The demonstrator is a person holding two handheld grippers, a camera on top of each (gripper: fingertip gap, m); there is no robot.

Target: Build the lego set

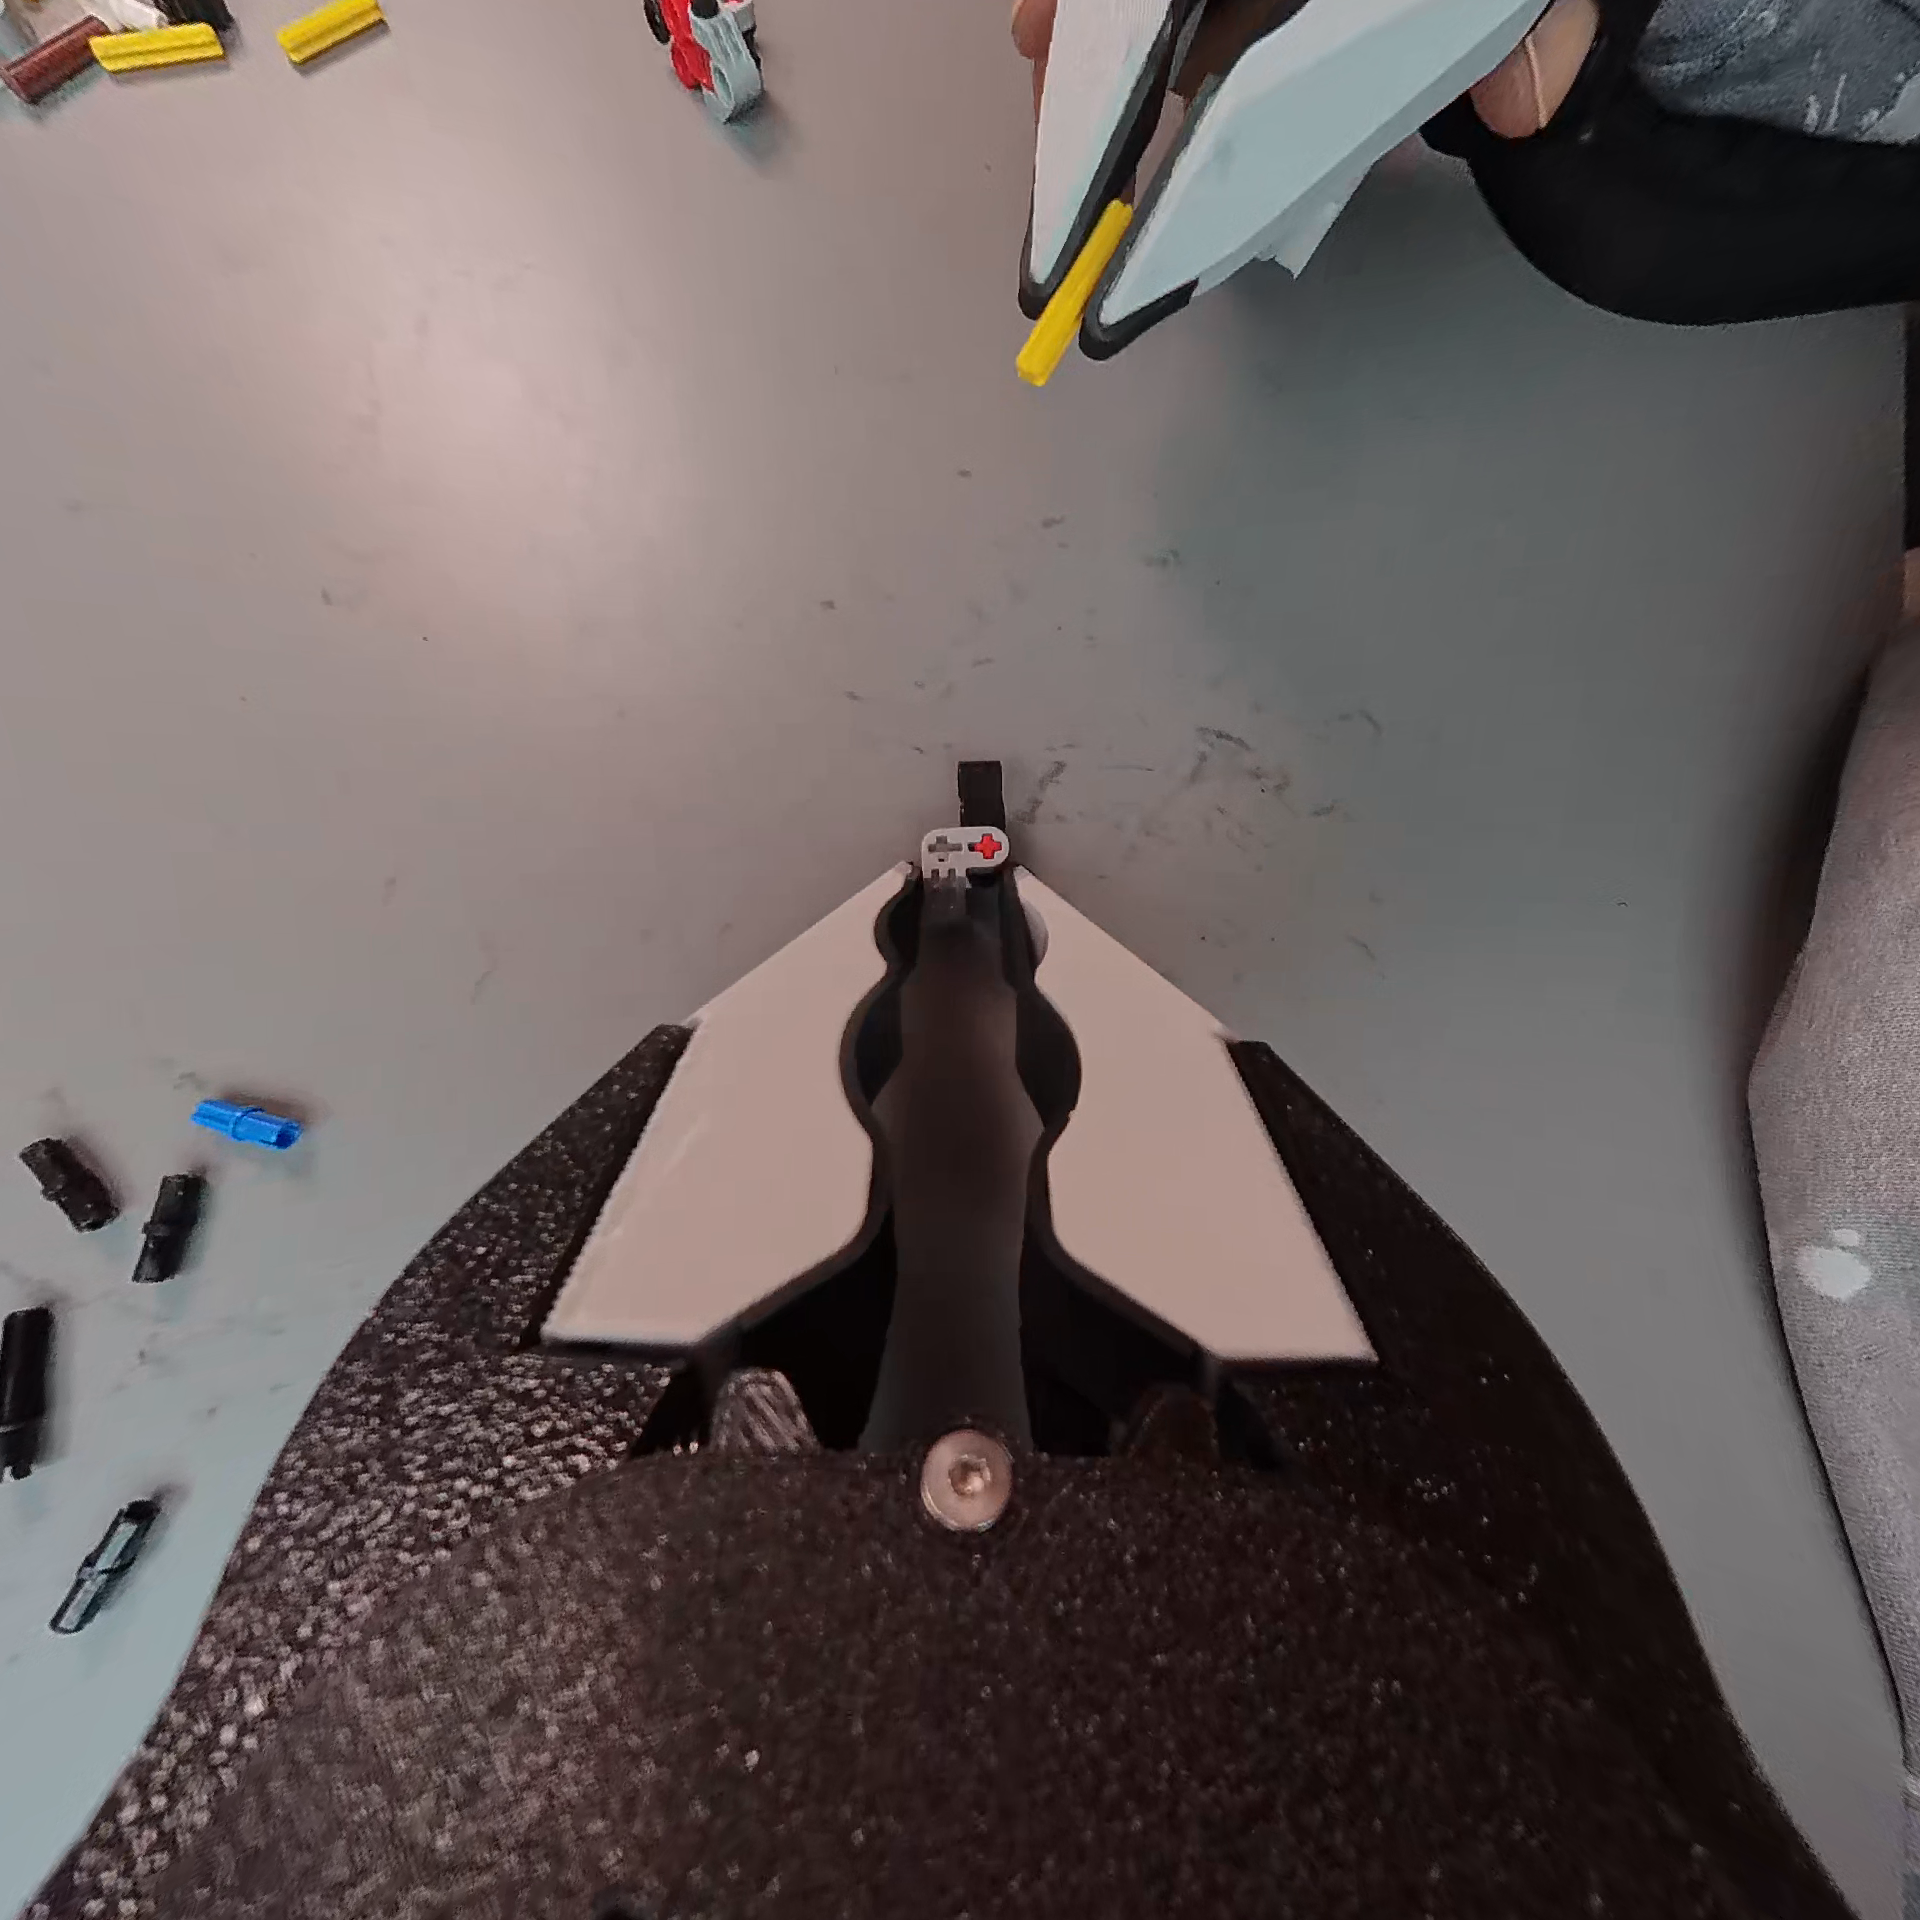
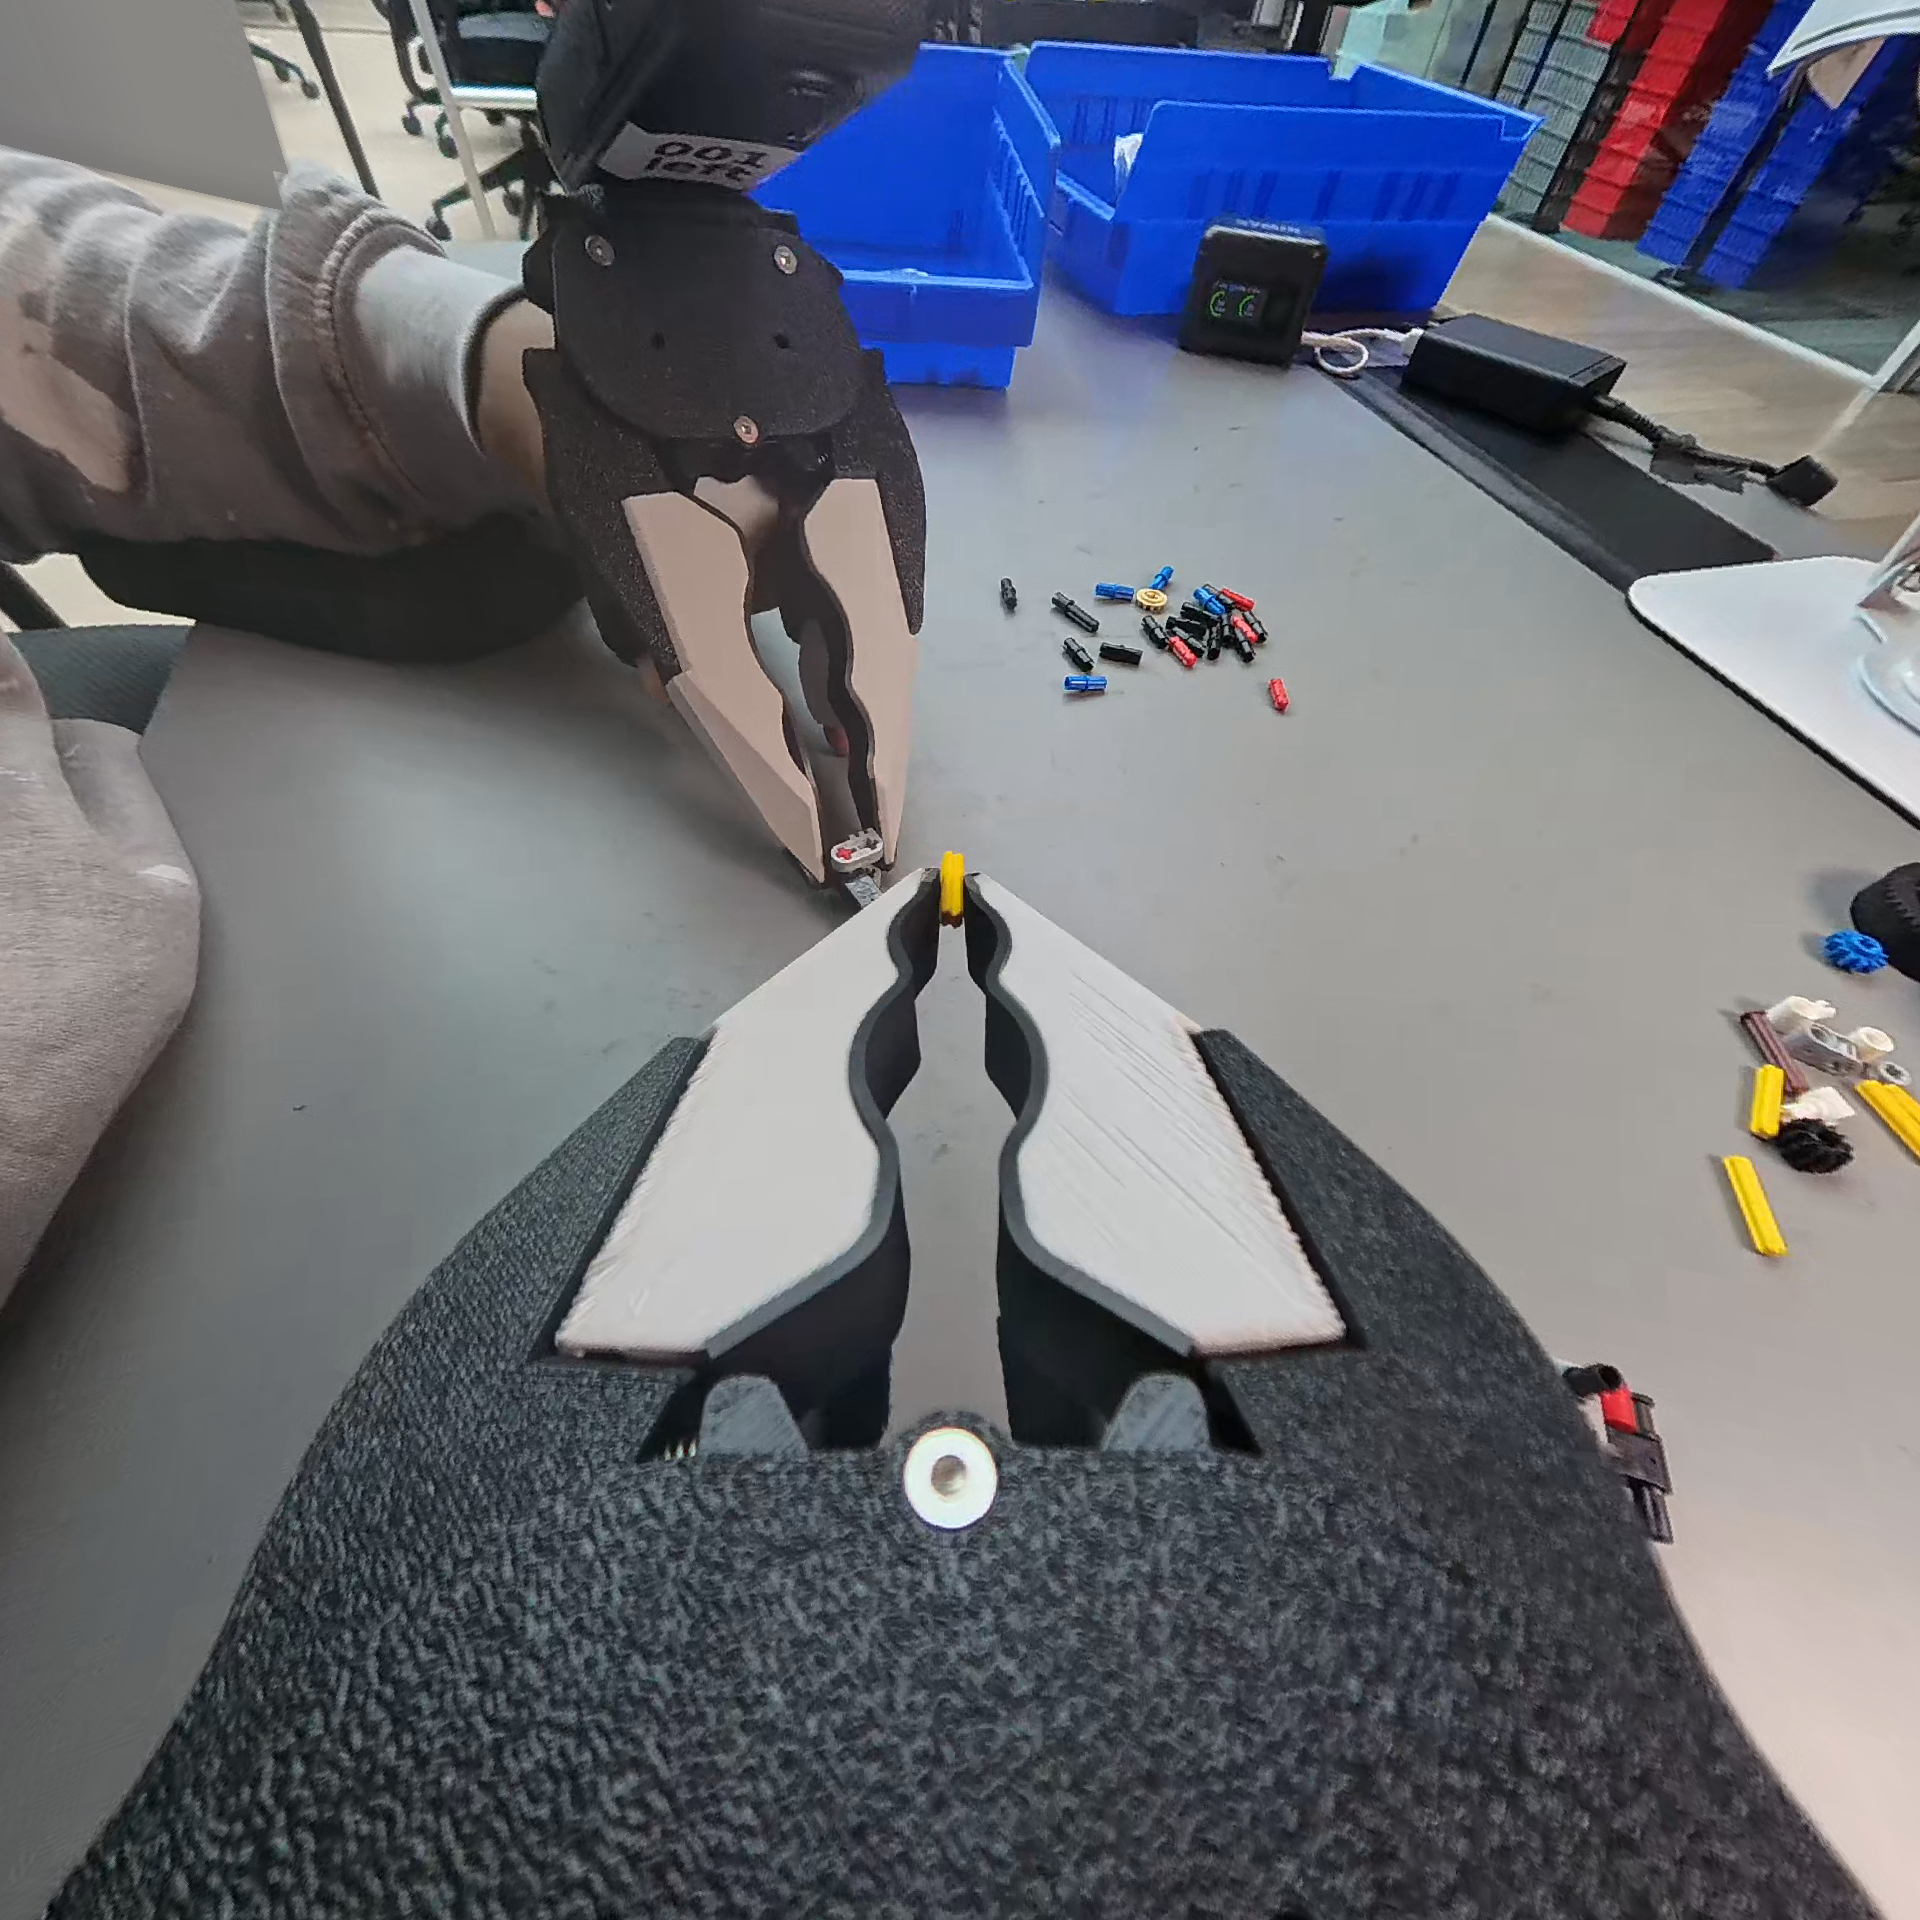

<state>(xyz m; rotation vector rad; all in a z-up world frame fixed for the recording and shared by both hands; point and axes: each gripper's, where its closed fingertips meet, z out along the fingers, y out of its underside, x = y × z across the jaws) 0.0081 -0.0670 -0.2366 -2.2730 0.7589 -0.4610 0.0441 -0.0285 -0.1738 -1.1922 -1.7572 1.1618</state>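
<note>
My left gripper is shut on a small grey connector piece with a red axle end in one hole and a dark axle in the other; a black part sticks out beyond it. It rests low over the grey table. My right gripper is shut on a yellow axle. In the left wrist view it hangs at the upper right with the yellow axle sticking out of its tips. In the right wrist view the left gripper holds the grey connector just left of my yellow axle.
Loose black pins and a blue pin lie at the left. Yellow axles and a red-grey assembly lie far off. A pile of pins, blue bins, a black device and more parts show in the right wrist view.
</note>
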